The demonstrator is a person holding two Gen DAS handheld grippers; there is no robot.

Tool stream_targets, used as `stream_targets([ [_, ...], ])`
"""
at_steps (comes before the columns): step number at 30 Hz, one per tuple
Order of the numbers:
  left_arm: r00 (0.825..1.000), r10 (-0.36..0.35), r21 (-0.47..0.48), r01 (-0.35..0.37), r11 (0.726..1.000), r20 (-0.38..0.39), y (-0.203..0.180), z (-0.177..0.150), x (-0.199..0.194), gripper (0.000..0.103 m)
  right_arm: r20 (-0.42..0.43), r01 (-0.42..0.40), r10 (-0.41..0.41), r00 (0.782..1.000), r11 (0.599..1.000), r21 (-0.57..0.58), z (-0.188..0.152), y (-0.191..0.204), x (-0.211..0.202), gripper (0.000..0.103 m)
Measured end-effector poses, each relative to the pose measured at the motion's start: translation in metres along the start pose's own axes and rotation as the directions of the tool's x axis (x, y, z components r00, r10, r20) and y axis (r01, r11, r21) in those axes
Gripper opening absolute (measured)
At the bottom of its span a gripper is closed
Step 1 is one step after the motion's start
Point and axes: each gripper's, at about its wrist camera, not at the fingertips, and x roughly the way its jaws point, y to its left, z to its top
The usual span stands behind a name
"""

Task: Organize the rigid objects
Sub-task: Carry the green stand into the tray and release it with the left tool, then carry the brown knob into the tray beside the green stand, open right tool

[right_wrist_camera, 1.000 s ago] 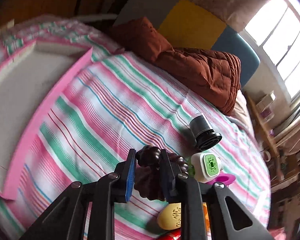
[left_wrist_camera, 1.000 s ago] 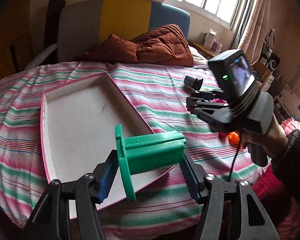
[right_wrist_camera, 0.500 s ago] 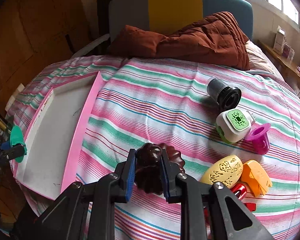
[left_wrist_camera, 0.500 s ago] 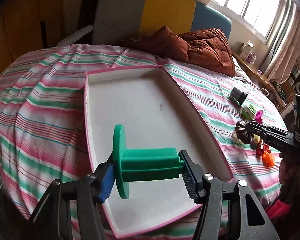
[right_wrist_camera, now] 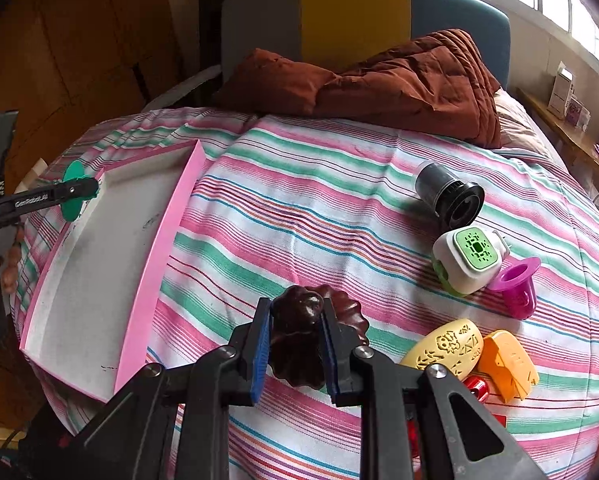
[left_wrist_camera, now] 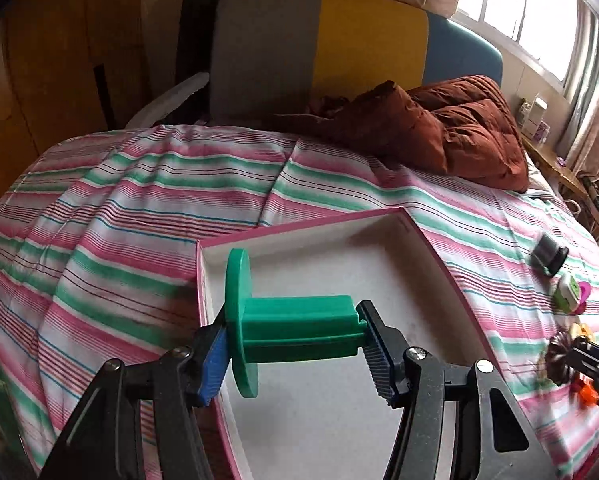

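My left gripper (left_wrist_camera: 295, 354) is shut on a green plastic spool (left_wrist_camera: 295, 326) and holds it sideways over the near left part of the pink-rimmed white tray (left_wrist_camera: 431, 240). The spool's disc (right_wrist_camera: 74, 194) also shows in the right wrist view at the tray's (right_wrist_camera: 167, 236) far left edge. My right gripper (right_wrist_camera: 295, 354) is shut on a dark brown fluted mould (right_wrist_camera: 311, 334) held above the striped bedsheet, right of the tray. The mould (left_wrist_camera: 557, 358) appears at the right edge of the left wrist view.
On the sheet to the right lie a black cylinder (right_wrist_camera: 449, 194), a white-and-green device (right_wrist_camera: 469, 260), a magenta funnel piece (right_wrist_camera: 517, 284), a yellow oval (right_wrist_camera: 445, 346), an orange piece (right_wrist_camera: 505, 364) and red bits. A brown quilt (right_wrist_camera: 399, 84) lies at the bed's head.
My left gripper has carried the green spool left and back over the tray's near left part. My right gripper with the mould has shifted towards the tray, staying above the sheet.
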Motion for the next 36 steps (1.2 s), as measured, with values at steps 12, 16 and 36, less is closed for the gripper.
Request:
stream_targets([
  [12,0.999,0.037,-0.047,-0.038,0.998,-0.030,0.015,-0.014,-0.005,0.091,0.001,0.006,-0.006,1.000,1.000,-0.011,0.000,0.002,0.000,0.021],
  [16,0.999,0.038,-0.050,-0.038,0.998,-0.001,0.005,-0.041,-0.039,0.091,0.002,0.009,-0.009,1.000,1.000,-0.016,0.000,0.002,0.002,0.021],
  [36,0.999,0.031,0.006,-0.031,1.000,0.015,-0.046,-0.117,-0.113,0.098,0.004,0.022,-0.022,1.000,0.999,0.023,-0.003,-0.002,0.003,0.020],
])
